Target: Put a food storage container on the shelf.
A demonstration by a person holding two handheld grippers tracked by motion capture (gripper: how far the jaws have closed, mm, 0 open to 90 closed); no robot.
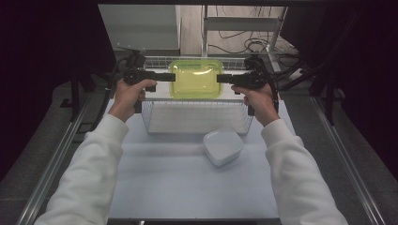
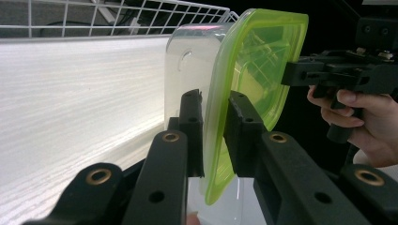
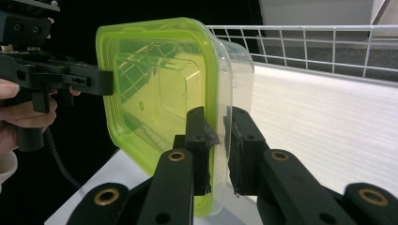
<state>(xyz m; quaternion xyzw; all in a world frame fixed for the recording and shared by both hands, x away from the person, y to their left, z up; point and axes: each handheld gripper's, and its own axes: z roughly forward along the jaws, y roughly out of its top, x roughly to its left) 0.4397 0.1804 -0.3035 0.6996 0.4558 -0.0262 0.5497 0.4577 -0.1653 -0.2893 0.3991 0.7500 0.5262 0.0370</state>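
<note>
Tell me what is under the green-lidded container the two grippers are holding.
The container hangs between the left gripper and the right gripper, above the far part of the white wire basket. The basket floor directly under it is covered from view.

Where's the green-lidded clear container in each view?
High view: container top centre, held above the wire basket between left claw and right claw.
Left gripper view: container centre-right, seen edge-on, lid rim between this claw's jaws.
Right gripper view: container centre-left, rim between this claw's jaws.
Shared landmark: the white wire basket.
</note>
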